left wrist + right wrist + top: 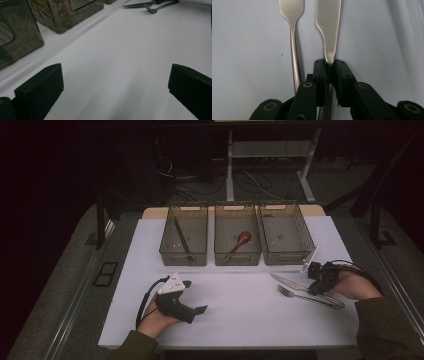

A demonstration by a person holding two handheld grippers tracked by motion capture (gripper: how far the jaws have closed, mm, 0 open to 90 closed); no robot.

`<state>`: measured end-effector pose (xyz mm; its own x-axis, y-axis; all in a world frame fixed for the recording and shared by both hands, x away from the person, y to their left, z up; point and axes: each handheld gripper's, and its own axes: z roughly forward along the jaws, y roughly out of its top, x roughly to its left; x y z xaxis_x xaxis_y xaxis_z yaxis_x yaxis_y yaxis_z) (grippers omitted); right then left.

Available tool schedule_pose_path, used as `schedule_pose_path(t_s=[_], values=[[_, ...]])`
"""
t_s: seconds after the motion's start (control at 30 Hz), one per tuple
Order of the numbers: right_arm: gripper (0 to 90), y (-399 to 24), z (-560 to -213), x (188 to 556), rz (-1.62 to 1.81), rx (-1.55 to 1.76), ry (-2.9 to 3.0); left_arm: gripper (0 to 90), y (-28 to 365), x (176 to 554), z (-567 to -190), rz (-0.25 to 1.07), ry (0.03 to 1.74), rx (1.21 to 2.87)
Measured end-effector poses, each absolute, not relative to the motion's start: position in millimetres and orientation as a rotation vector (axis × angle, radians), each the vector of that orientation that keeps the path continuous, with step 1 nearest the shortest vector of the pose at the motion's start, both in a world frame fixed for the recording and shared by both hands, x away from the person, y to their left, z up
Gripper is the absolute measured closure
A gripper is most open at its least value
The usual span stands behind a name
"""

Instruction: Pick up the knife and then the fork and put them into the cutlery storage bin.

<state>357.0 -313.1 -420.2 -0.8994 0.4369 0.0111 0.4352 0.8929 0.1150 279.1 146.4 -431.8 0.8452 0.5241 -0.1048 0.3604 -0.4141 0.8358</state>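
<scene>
Tightly, the right gripper (330,65) clamps a silver table knife (327,27) by its handle, a silver fork (292,30) lying just left. Nearer left, the left gripper (192,296) rests wide open. Beyond, three smoky plastic bins (286,256) apparently hold utensils.

Counter (235,315): we see a white top.
Back row: we count three clear bins (184,242), side by side.
Right side: knife (290,282) beside fork (300,296).
</scene>
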Motion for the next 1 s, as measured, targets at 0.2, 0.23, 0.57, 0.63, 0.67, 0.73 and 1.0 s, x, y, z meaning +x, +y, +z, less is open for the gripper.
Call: schedule_pose_path(t_s=[0.2,0.23,0.57,0.63,0.67,0.73,1.0], values=[[79.0,-320.5,-419.6,356.1,0.260,0.724,3.027,0.0,146.4,279.2,-431.8,0.212,0.648,2.047],[79.0,-321.9,-419.0,355.6,0.281,0.722,3.026,0.0,146.5,279.3,-431.8,0.213,0.649,2.046],[79.0,-341.1,-402.2,349.4,0.607,0.769,2.949,0.0,148.0,279.2,-431.0,0.219,0.650,2.036],[79.0,-344.6,-399.1,348.2,0.662,0.789,2.928,0.0,148.7,279.3,-430.6,0.222,0.652,2.023],[79.0,-346.4,-397.2,347.5,0.689,0.804,2.911,0.0,149.2,279.3,-430.2,0.222,0.653,2.022],[79.0,-350.5,-394.4,346.6,0.773,0.827,2.892,0.0,149.8,279.4,-430.0,0.224,0.654,2.022],[79.5,-361.0,-390.2,346.4,0.939,0.882,2.806,0.0,149.9,279.7,-430.1,0.223,0.650,2.021]])
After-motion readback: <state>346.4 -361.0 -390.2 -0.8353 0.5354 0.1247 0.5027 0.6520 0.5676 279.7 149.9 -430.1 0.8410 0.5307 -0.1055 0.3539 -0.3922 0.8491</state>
